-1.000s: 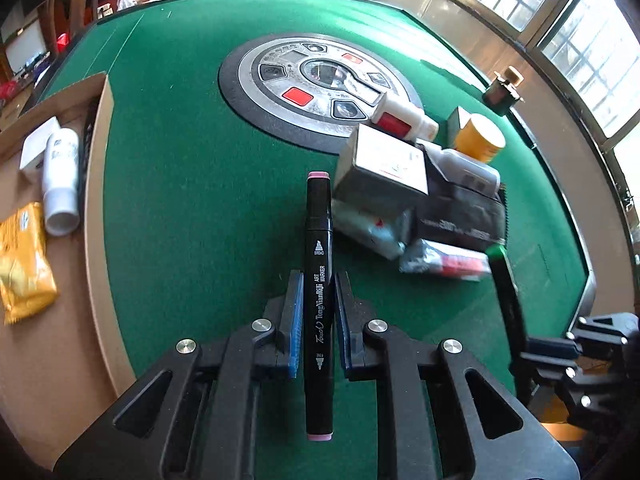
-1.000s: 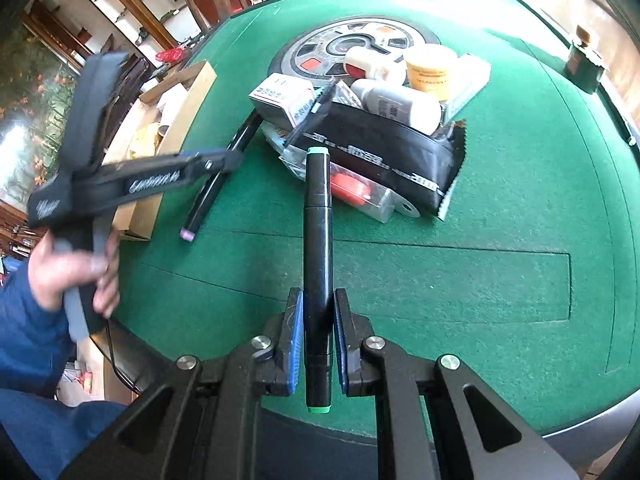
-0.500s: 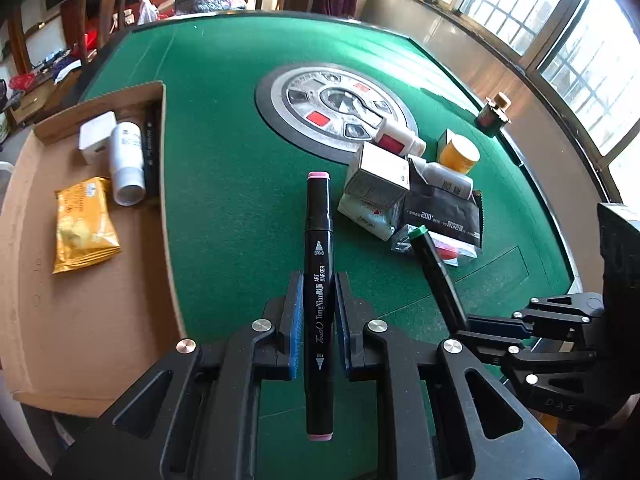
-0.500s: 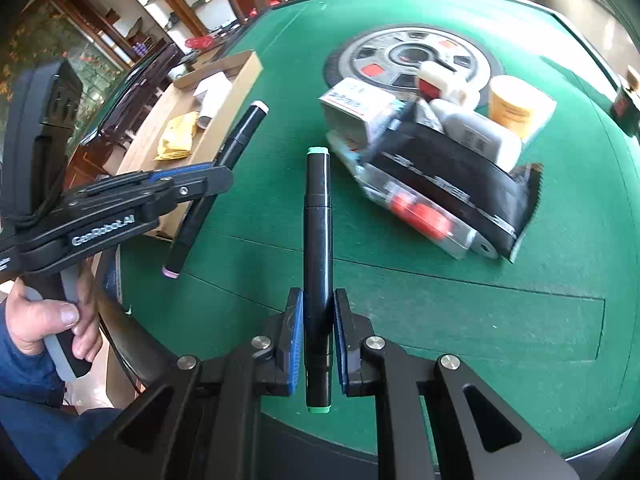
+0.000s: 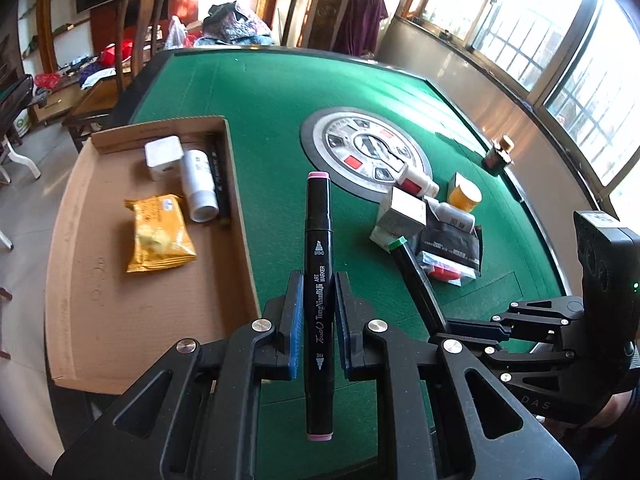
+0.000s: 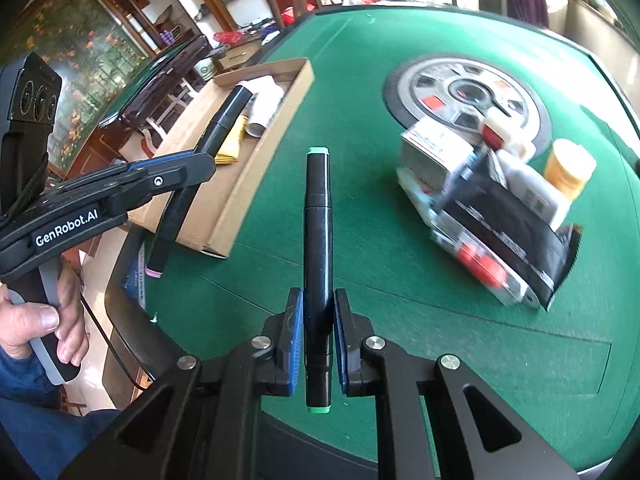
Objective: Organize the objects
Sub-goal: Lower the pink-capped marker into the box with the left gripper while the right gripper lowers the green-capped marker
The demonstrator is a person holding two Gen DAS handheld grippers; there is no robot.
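Left gripper [image 5: 318, 312] clamped on pink-capped art marker [image 5: 319, 264] at lower centre; right gripper [image 6: 318, 332] clamped on green-capped marker [image 6: 317, 248] – both over green felt table [image 5: 272, 128], beside cardboard tray [image 5: 120, 300] at left.

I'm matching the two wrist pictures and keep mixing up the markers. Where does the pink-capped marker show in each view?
Left wrist view: the pink-capped marker stands at centre, clamped in the left hand-held gripper.
Right wrist view: the same marker slants at left, above the cardboard tray.
Shared landmark: the round silver dial in the green table.
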